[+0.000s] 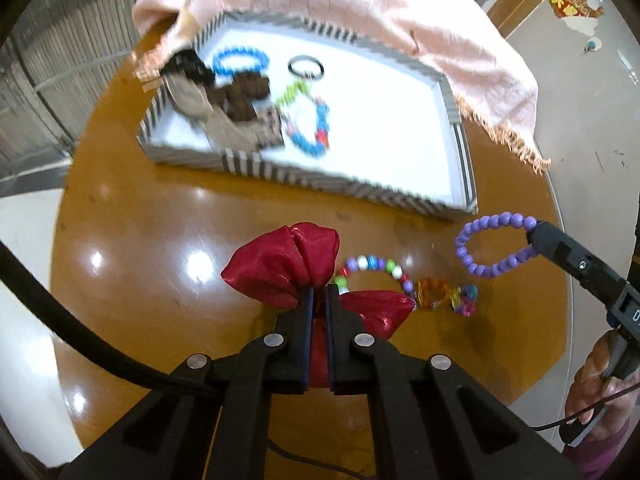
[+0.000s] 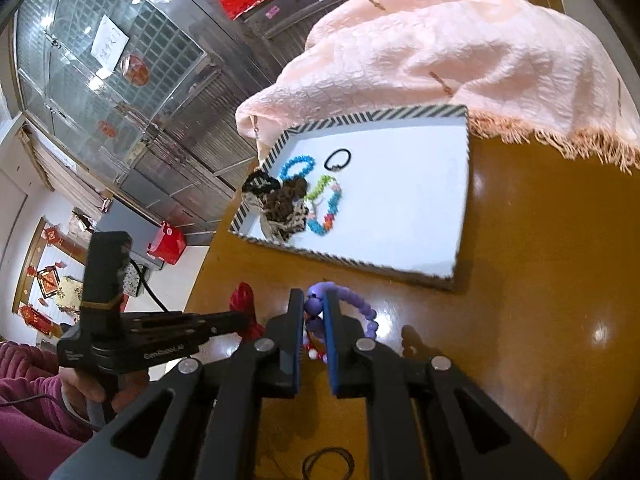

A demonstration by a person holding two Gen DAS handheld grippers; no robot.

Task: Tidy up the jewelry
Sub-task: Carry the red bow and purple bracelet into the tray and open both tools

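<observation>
both pairs of fingers are busy: the left gripper (image 1: 319,300) is clamped on the pinched middle of a red satin bow (image 1: 296,268), the spot where the cloth gathers thin enough to grip, and the right gripper (image 2: 314,312) is pressed together on one end of a purple bead bracelet (image 1: 494,246), so that the loop hangs free to the side of its fingers. just beyond the left fingers, on the brown table (image 1: 160,240), lies a multicolour bead bracelet (image 1: 384,270) touching the bow, not yet collected. farther ahead of both grippers sits the striped-rim tray (image 1: 360,190), with a blue bracelet (image 1: 240,60), a black ring (image 1: 306,67), a green-and-blue bead string (image 1: 312,120) and some dark pieces bunched in its far-left corner, probably to keep the rest of the white floor free. a peach blanket (image 1: 420,12) lies draped behind the tray. judging by the held pieces, both are meant for that tray.
</observation>
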